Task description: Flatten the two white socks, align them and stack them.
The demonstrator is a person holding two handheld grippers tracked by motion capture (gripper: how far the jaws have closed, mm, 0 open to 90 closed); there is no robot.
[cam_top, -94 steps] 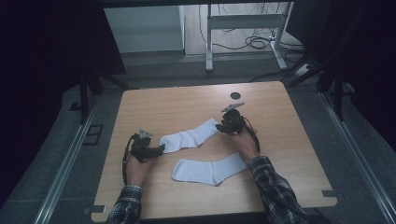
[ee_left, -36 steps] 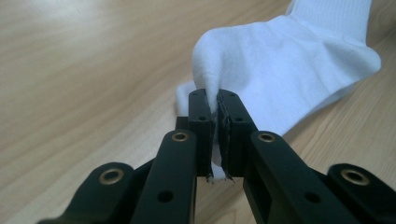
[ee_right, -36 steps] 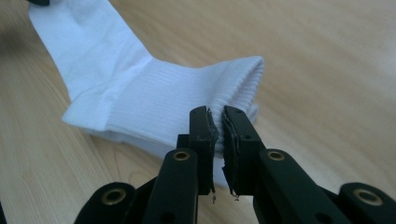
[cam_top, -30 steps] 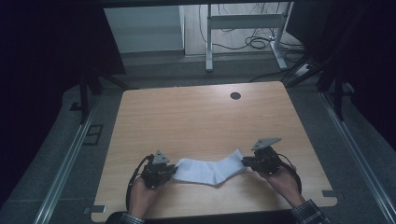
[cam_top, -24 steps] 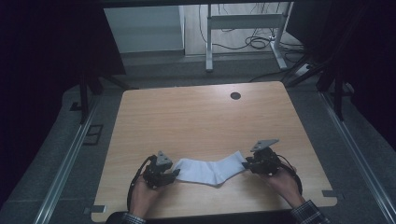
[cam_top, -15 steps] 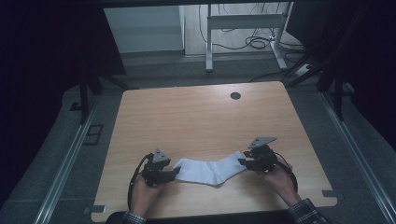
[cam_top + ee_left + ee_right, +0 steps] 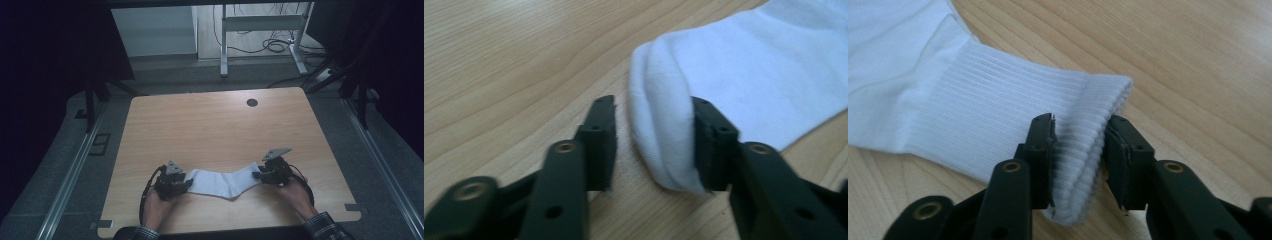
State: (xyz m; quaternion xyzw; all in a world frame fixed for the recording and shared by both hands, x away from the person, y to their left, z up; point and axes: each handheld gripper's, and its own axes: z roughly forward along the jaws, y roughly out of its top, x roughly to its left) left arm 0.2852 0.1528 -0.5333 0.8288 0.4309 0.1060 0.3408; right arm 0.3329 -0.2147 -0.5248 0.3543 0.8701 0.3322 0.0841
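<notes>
Two grippers at sock (image 7: 224, 181) ends, right gripper (image 7: 1079, 165) pinching ribbed cuff, left gripper (image 7: 654, 147) part-open, closing around toe.

White sock (image 7: 224, 181), plain, no print; ribbed knit at cuff (image 7: 1083, 145), smooth knit at toe end (image 7: 664, 130); between the two sets of tongs. Black left gripper (image 7: 176, 183), matte, brass-coloured rivets at jaw pivots; grey three-cornered plate on top. Black right gripper (image 7: 261, 174), same brass-coloured rivets; grey plate likewise. Light wood-grain table (image 7: 210, 125), pale tan with darker wavy streaks; beneath and beyond both tongs. Round black hole (image 7: 252, 102) in tabletop, well beyond right tongs. Plaid sleeve (image 7: 327, 227), dark checks with pale lines, behind right tongs. Grey floor (image 7: 65, 165) outside left tongs.
</notes>
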